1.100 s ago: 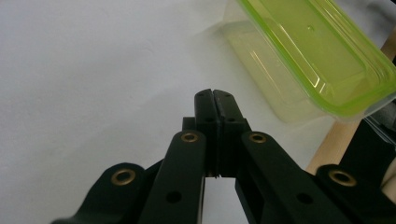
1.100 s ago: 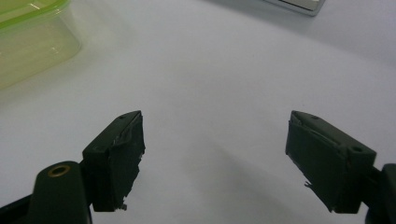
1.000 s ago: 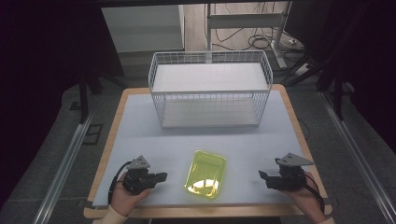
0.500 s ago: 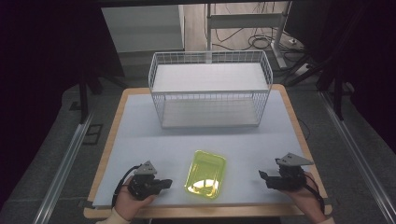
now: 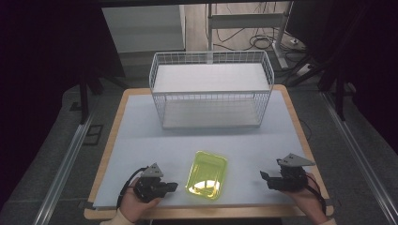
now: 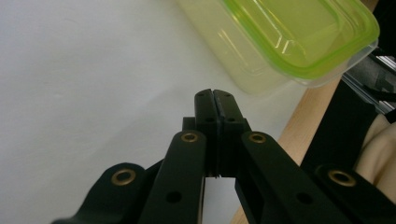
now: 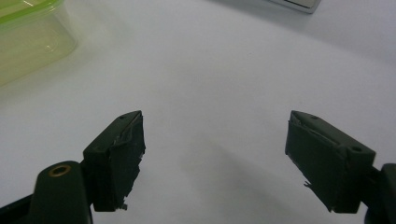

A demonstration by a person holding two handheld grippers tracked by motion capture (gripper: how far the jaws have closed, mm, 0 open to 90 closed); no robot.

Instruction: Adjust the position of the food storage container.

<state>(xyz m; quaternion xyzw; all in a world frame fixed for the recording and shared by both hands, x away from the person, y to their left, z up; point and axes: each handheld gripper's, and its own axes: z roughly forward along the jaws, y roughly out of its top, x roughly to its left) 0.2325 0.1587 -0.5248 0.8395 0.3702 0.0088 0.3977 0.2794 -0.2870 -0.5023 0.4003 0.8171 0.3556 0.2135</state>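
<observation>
A clear container with a yellow-green lid [image 5: 207,174] lies near the front middle of the white table [image 5: 141,136]. My left gripper [image 5: 172,186] rests just left of it, pointing at it, with a small gap between. In the left gripper view its jaws [image 6: 215,94] are pressed together with nothing between them, and the container [image 6: 289,37] lies just beyond. My right gripper [image 5: 264,176] sits well to the right of the container, pointing left. Its jaws [image 7: 215,140] stand wide apart over bare table, with the container [image 7: 28,42] at the far left.
A white wire basket [image 5: 211,93] stands at the back middle of the table. The wooden table edge [image 6: 308,121] runs close beside the left gripper. A hand holds each gripper at the front edge.
My left gripper has shifted slightly toward the front edge and nearer the container. The right gripper and the container have stayed put.
</observation>
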